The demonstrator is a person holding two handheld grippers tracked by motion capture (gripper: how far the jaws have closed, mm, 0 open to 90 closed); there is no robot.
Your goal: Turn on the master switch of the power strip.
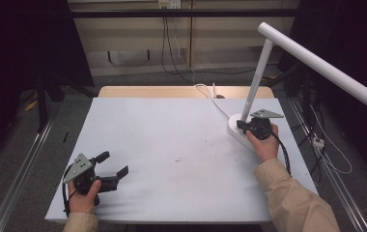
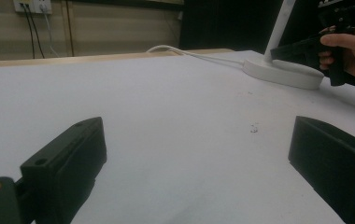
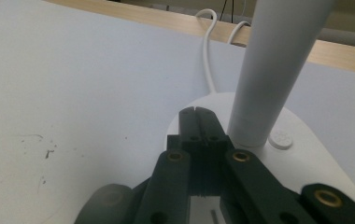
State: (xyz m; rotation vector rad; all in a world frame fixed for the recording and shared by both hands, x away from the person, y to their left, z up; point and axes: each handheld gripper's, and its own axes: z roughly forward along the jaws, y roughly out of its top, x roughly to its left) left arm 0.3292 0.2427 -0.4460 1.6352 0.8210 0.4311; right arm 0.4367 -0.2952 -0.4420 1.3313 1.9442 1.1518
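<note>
your right gripper [image 3: 198, 112] has its jaws pressed together with nothing between them, its tip resting over the lamp base [image 3: 306, 154], just beside the white lamp post [image 3: 278, 65]. the lamp's round button [image 3: 280, 138] sits on the base on the other side of the post. your left gripper [image 1: 116, 166] is spread wide and empty, well apart from the lamp base, near the front corner of the white table [image 1: 172, 140].

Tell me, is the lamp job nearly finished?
Done: the right tool, jaws shut, has reached the lamp base, beside the pole. In hand: its tips sit over the base, left of the round button. Left: whatever happens to the lamp. The left tool waits open.
</note>
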